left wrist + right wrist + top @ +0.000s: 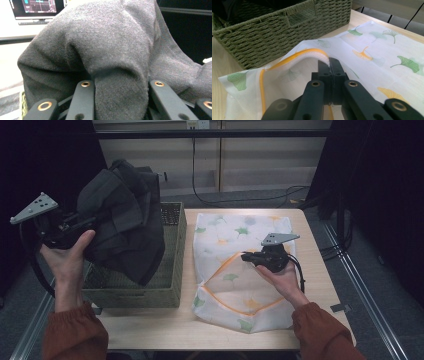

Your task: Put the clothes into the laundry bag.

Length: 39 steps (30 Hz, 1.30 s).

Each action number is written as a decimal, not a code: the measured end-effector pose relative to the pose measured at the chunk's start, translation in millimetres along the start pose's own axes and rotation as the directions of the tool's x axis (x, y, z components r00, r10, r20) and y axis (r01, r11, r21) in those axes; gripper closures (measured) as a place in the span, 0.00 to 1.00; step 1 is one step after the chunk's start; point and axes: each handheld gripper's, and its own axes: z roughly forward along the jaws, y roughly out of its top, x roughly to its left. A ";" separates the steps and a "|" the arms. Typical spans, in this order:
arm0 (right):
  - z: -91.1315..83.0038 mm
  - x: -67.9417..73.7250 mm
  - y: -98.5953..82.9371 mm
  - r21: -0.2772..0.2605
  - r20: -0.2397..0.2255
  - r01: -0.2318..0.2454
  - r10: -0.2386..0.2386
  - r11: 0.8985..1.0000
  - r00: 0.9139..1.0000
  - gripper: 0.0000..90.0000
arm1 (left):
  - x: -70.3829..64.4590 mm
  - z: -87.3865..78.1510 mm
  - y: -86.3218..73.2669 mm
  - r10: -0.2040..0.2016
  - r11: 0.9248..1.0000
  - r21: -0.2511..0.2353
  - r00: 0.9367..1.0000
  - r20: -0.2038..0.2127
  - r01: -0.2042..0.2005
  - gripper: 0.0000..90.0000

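Note:
A dark grey garment (125, 220) hangs above the green woven basket (172, 292), held up at the left by my left gripper (75, 222), which is shut on a fold of its cloth (117, 82). A white mesh laundry bag (235, 285) with green and yellow leaf prints lies flat on the table right of the basket. My right gripper (246, 256) is shut on the bag's orange-trimmed opening edge (317, 53) and lifts that edge slightly. In the right gripper view the jaws (329, 66) meet on the trim, with the basket (274, 32) just behind.
The wooden table (310, 285) ends close behind the bag and at the right. A cable (240, 200) runs along the floor beyond the table. A monitor (37, 8) stands in the background of the left gripper view.

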 end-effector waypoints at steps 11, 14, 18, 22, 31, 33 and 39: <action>0.9 -0.1 -0.6 0.003 -0.004 -0.001 0.001 1.000 1.000 1.00 | -13.7 -2.8 18.9 0.010 0.999 -0.050 1.000 0.000 -0.010 0.77; 1.5 -0.7 -1.0 0.004 -0.003 -0.004 0.004 1.000 1.000 1.00 | -18.0 -4.1 21.2 0.018 0.998 -0.058 1.000 0.022 -0.017 0.77; 1.8 -1.2 -1.7 0.005 -0.009 -0.009 0.009 1.000 1.000 1.00 | -23.3 -4.7 25.4 0.022 0.997 -0.075 0.999 0.035 -0.020 0.77; 1.7 -2.3 -1.9 0.004 -0.006 -0.011 0.011 1.000 1.000 1.00 | -32.7 -5.8 29.5 0.036 0.997 -0.078 0.997 0.064 -0.031 0.77; 1.4 -5.1 -3.1 0.005 -0.018 -0.031 0.031 1.000 0.999 1.00 | -58.6 -3.8 39.7 0.088 0.993 -0.088 0.988 0.126 -0.077 0.77; 1.4 -5.3 -3.1 0.006 -0.018 -0.031 0.031 1.000 0.999 1.00 | -66.6 -2.1 41.5 0.082 0.993 -0.094 0.986 0.143 -0.069 0.77; 0.0 -4.1 -1.7 0.007 -0.030 -0.017 0.017 1.000 0.999 1.00 | -93.6 11.2 40.8 0.120 0.991 -0.088 0.969 0.214 -0.103 0.77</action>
